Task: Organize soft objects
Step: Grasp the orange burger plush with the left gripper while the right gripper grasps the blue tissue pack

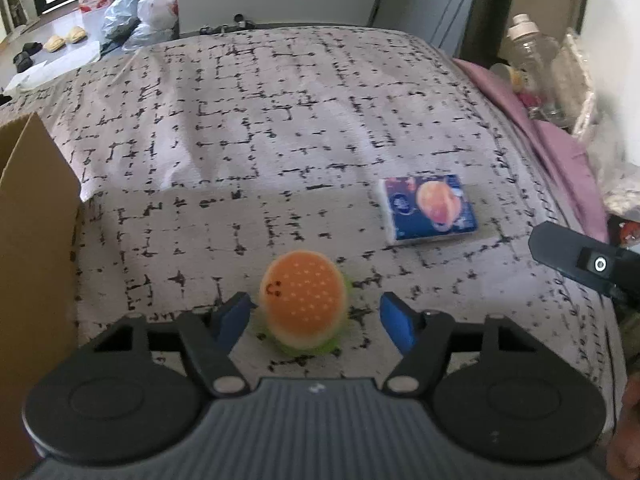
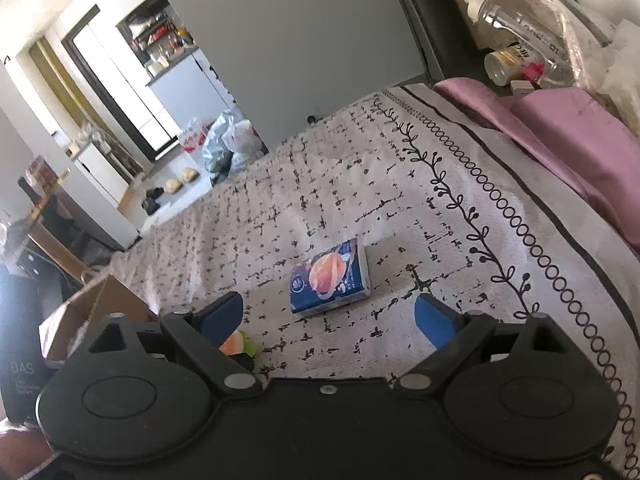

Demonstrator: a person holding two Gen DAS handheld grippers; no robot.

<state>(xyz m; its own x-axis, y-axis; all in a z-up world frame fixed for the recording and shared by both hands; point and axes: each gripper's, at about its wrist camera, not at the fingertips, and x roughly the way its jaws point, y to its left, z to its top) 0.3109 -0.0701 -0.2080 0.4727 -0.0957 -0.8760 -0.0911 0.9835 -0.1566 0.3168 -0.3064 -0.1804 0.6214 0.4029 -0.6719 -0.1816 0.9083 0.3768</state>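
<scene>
Patterned bedding [image 1: 280, 120] covers the bed that serves as the work surface, with a purple sheet along its far right edge and bottles beyond that. Straight ahead of the left gripper [image 1: 314, 316], a small burger plush [image 1: 303, 304] sits on the bedding between the blue pads, which stand wide apart and touch neither side of it; the jaws straddle the toy, likely so that closing them would catch it across its middle. Just left of this gripper stands a cardboard box [image 1: 36, 240], probably the place meant for the soft items. Ahead and to the right lies a blue tissue pack [image 1: 430, 209], flat on the bedding. The right gripper [image 2: 330, 318] hovers with its fingers spread and empty, the tissue pack [image 2: 330, 278] just beyond its tips, seemingly lined up as its own target.
</scene>
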